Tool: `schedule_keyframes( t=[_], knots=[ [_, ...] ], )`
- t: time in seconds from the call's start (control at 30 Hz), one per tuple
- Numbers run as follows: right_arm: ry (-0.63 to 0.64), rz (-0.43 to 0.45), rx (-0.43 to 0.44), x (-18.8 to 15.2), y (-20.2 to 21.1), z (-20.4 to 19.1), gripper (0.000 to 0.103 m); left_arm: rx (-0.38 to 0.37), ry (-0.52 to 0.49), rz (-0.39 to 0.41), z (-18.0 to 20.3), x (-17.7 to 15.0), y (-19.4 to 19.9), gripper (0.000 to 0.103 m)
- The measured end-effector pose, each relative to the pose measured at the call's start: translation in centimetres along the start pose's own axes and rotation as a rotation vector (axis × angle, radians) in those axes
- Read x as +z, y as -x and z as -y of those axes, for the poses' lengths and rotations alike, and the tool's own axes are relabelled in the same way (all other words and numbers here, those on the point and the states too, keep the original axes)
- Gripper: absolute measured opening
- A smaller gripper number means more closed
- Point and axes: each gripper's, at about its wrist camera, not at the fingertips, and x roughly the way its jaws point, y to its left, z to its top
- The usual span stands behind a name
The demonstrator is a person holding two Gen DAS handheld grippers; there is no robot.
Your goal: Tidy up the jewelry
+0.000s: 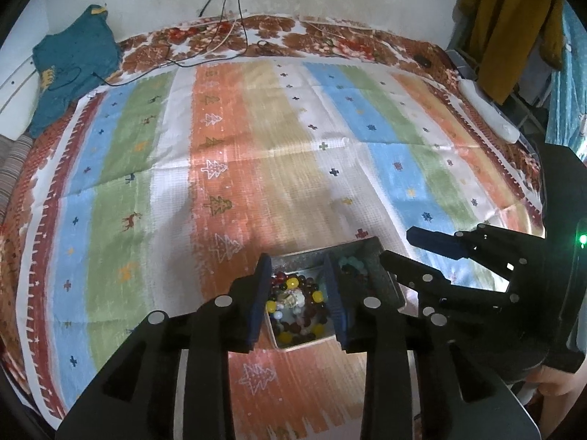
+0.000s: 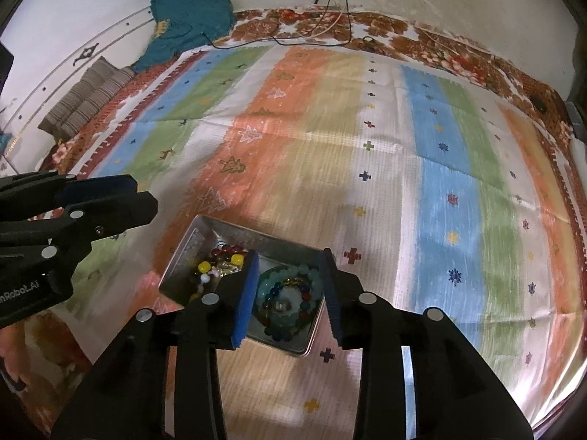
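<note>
A small metal tin [image 1: 293,256] [image 2: 190,245] sits on the striped cloth and holds beaded bracelets. A dark red and yellow bracelet [image 1: 297,302] [image 2: 216,260] lies in its left half. A pale green bracelet and a multicoloured one [image 2: 290,293] lie in its right half, partly seen in the left wrist view [image 1: 352,266]. My left gripper [image 1: 299,299] is open above the red and yellow bracelet, holding nothing. My right gripper [image 2: 291,288] is open above the green bracelet, holding nothing. Each gripper shows in the other's view, the right one [image 1: 407,249] and the left one [image 2: 139,194].
The striped cloth [image 1: 256,154] covers a bed with a floral sheet [image 1: 323,36]. A teal garment [image 1: 73,66] lies at the far left, cables [image 1: 220,44] at the back, a white power strip [image 1: 488,110] at the right edge. Striped pillows [image 2: 84,99] lie at the left.
</note>
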Motion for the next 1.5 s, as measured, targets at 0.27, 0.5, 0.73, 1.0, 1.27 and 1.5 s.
schedule_keyframes(
  t=[0.27,0.5,0.73,1.0,1.27,1.5],
  knots=[
    [0.001,0.027,0.014,-1.5,1.8,-0.2,0.046,-0.007,-0.017,0.013,-0.2,-1.6,1.4,0.045],
    [0.001,0.061,0.023,-2.5,3.4,-0.2,0.060,-0.007,-0.037,0.026,0.3,-2.8,2.2,0.061],
    [0.006,0.089,0.048,-3.6,4.7,-0.2,0.072,-0.005,-0.050,0.049,0.6,-4.0,3.0,0.077],
    [0.013,0.099,0.048,-4.9,5.7,-0.2,0.077,-0.011,-0.064,0.061,1.0,-5.3,3.7,0.086],
    [-0.001,0.131,0.055,-5.7,6.7,0.4,0.083,-0.017,-0.055,0.109,0.9,-6.7,5.1,0.097],
    [-0.008,0.155,0.044,-6.3,7.5,0.3,0.094,0.019,-0.056,0.120,1.1,-7.4,5.5,0.097]
  ],
)
